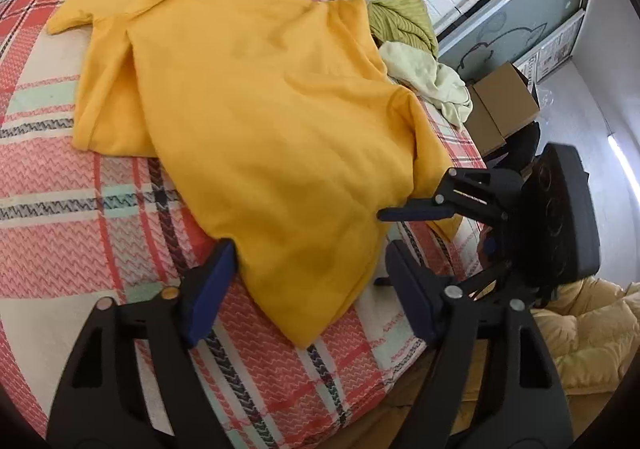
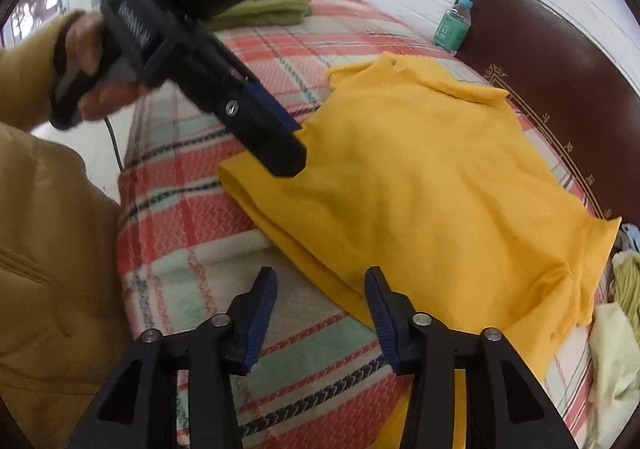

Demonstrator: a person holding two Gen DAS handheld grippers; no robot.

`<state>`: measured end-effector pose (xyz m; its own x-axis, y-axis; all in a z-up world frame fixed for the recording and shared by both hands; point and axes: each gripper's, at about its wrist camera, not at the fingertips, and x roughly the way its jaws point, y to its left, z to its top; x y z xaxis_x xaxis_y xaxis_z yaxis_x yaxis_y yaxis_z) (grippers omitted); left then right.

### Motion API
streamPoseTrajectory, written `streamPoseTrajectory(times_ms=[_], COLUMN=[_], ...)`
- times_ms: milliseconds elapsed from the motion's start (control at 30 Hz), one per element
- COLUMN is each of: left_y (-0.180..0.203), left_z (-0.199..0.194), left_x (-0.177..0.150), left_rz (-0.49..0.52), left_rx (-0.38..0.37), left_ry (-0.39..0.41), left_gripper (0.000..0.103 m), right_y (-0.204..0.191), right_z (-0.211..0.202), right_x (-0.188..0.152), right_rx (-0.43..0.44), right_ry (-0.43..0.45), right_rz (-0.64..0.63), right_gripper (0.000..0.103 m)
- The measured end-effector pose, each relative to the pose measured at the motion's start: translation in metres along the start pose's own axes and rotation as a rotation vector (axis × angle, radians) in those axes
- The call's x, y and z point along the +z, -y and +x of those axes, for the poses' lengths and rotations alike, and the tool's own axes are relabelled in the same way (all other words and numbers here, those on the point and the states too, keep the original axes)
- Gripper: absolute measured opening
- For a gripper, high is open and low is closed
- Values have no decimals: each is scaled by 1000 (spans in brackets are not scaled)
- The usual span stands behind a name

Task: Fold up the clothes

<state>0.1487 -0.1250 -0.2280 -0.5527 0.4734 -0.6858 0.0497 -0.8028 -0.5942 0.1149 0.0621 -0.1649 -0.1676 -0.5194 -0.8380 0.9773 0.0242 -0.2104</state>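
Observation:
A yellow shirt [image 1: 248, 121] lies spread and partly folded on the plaid blanket [image 1: 80, 209] of a bed; it also shows in the right wrist view [image 2: 420, 189]. My left gripper [image 1: 308, 281] is open, its jaws on either side of the shirt's near hem, just above it. It also appears in the right wrist view [image 2: 280, 145], over the shirt's left corner. My right gripper [image 2: 320, 313] is open and empty at the shirt's near edge. It appears in the left wrist view [image 1: 400, 215] at the shirt's right edge.
A pile of green and pale clothes [image 1: 412, 49] lies at the bed's far right. A dark red headboard [image 2: 560, 89] stands behind, with a water bottle [image 2: 452, 25] beside it. A cardboard box [image 1: 504, 105] sits off the bed's edge.

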Motion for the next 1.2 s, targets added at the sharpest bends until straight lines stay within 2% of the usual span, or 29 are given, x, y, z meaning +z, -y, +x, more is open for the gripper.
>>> streamPoseTrajectory(times_ms=[100,133,167,267,367,467,500,567,667,700,767,867,933,967,1000,1033,1067,1200], left_y=[-9,-12,-15,-16,-6,5,8,12,8,3,-8,-21,-22,-20,-17,-14,-11,-7], left_z=[-3,-4,-5,-16,-38,-68,-76,-91,-98,-99,-98,-110,-120,-124,-127,-126,-125,-96], left_x=[-1,-2,-3,-5,-10,-19,-24,-34,-51,-55,-59,-53,-38,-27,-16,-3,11,76], left_rz=[-56,-73,-93,-119,-100,-64,-48,-20,-10,-13,-41,-58,-39,-16,11,36,60,141], left_rx=[-58,-80,-103,-163,-238,-286,-273,-226,-131,-80,-23,21,63,77,88,103,118,253], left_ry=[0,0,-1,11,35,56,58,59,49,48,44,107,171,199,226,244,259,278], left_gripper=[72,72,72,72,72,72,72,72,73,73,73,76,86,87,87,88,88,88], right_y=[3,5,8,19,20,1,-6,-21,-40,-42,-42,-23,1,15,33,52,72,161], right_z=[6,9,11,-1,-33,-53,-58,-53,-26,-14,-1,-17,-47,-64,-77,-85,-94,-95], right_x=[6,9,11,23,34,49,54,62,67,67,62,50,37,29,23,16,8,-17], right_rx=[-28,-22,5,131,323,523,587,659,692,671,647,596,528,486,424,344,263,6], right_ry=[44,41,40,62,168,246,265,261,183,145,88,134,208,245,276,289,301,285], right_rz=[-3,12,46,192,314,322,317,301,308,321,342,379,411,433,456,496,537,719], right_gripper=[53,35,7,6,6,6,6,6,11,14,37,41,42,45,49,64,71,71])
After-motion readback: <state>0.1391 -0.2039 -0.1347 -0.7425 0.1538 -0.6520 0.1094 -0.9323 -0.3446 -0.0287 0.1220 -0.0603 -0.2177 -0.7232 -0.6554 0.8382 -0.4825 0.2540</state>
